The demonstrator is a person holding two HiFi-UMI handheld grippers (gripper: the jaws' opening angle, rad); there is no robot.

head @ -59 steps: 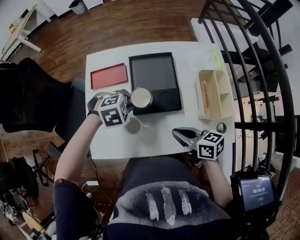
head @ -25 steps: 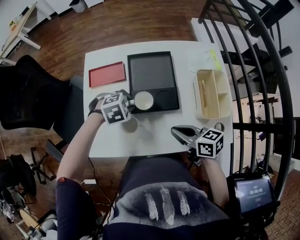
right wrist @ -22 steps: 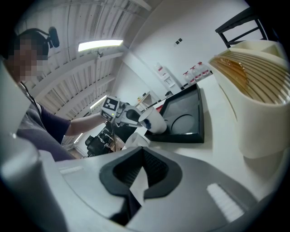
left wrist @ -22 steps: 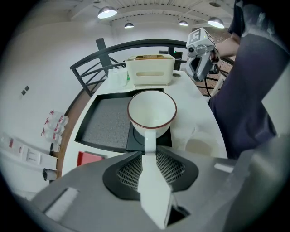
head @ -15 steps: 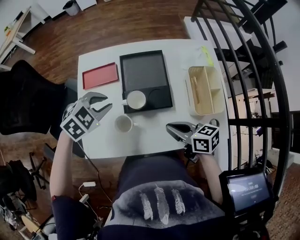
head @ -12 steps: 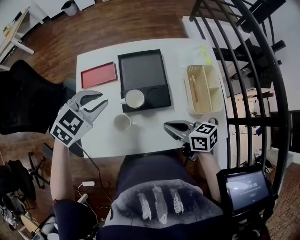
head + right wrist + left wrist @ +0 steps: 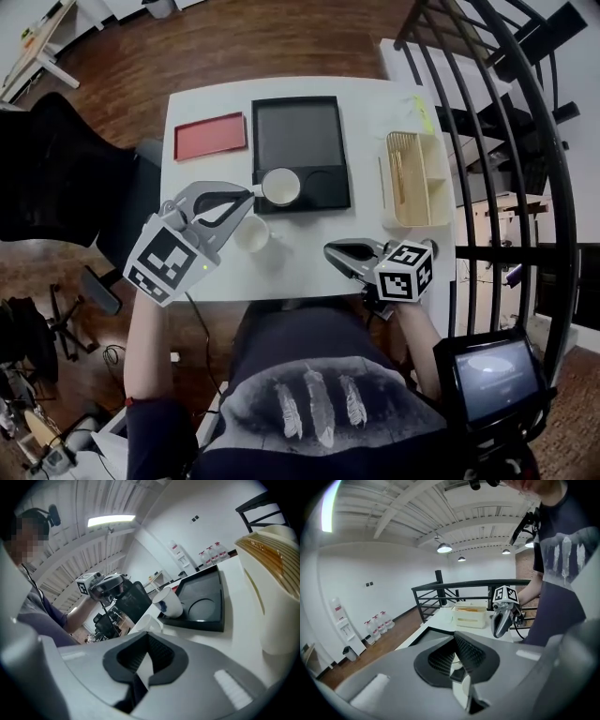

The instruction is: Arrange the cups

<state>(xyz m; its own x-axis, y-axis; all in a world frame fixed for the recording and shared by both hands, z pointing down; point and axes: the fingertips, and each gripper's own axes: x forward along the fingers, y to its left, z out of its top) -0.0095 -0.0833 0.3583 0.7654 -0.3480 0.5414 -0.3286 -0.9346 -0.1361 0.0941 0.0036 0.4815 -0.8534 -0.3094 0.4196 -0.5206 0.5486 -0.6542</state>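
Just one cup in tray

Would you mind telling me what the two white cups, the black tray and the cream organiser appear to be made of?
Black tray: likely matte plastic, given its moulded round recesses. White cup on it and white cup beside it: probably glazed ceramic, smooth with a slight sheen. Cream organiser: seemingly matte plastic, thin moulded walls.

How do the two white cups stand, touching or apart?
Apart. Head view: one cup sits on the black tray; the other cup stands on the table, past the tray's rim.
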